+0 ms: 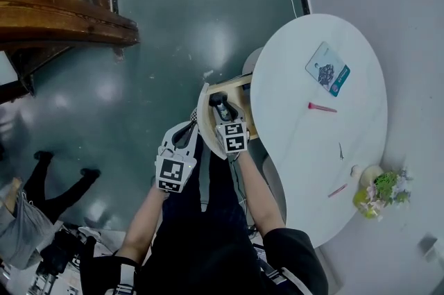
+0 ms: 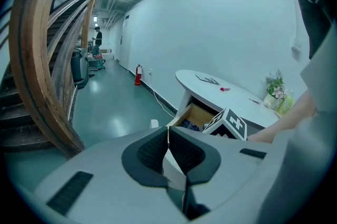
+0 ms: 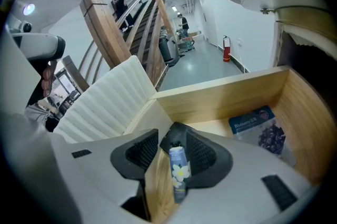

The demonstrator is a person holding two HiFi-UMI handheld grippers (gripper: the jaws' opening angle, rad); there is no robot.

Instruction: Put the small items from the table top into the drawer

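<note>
The wooden drawer (image 1: pixel 229 84) stands pulled out at the left side of the white table (image 1: pixel 298 148). My right gripper (image 1: pixel 219 105) hangs over it. In the right gripper view its jaws (image 3: pixel 166 136) stand open inside the drawer (image 3: pixel 226 94). A small blue tube with a flower print (image 3: pixel 178 170) lies between them, leaning on the right pad and apart from the left one. A blueberry packet (image 3: pixel 258 125) lies on the drawer floor. My left gripper (image 1: pixel 186 135) is beside the drawer, shut and empty (image 2: pixel 168 130). On the table lie a card packet (image 1: pixel 327 68) and a pink item (image 1: pixel 321 107).
A thin metal piece (image 1: pixel 340 151), a pink stick (image 1: pixel 338 190) and a flower pot (image 1: pixel 380 191) sit near the table's right end. The drawer's ribbed white front (image 3: pixel 105 101) is at its left. A wooden staircase (image 1: pixel 62 16) stands at the far left, and a person's legs (image 1: pixel 41 182) show below it.
</note>
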